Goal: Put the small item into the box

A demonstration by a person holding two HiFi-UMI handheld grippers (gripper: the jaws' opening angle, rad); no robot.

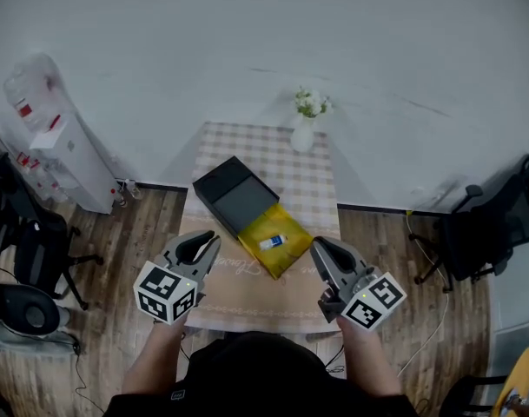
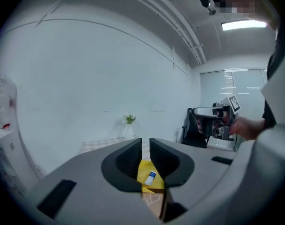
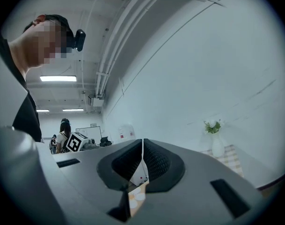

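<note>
A black box with a grey inside lies open on the checked tablecloth. A yellow flat piece lies against its near side. The small item, a white tube with a blue end, rests on the yellow piece. It also shows between my left jaws as the small item. My left gripper hovers left of it above the table's near edge, jaws a narrow gap apart with nothing in them. My right gripper hangs on the other side, jaws together and empty.
A white vase with flowers stands at the table's far end. A water dispenser is by the wall on the left. Office chairs stand left and right on the wooden floor.
</note>
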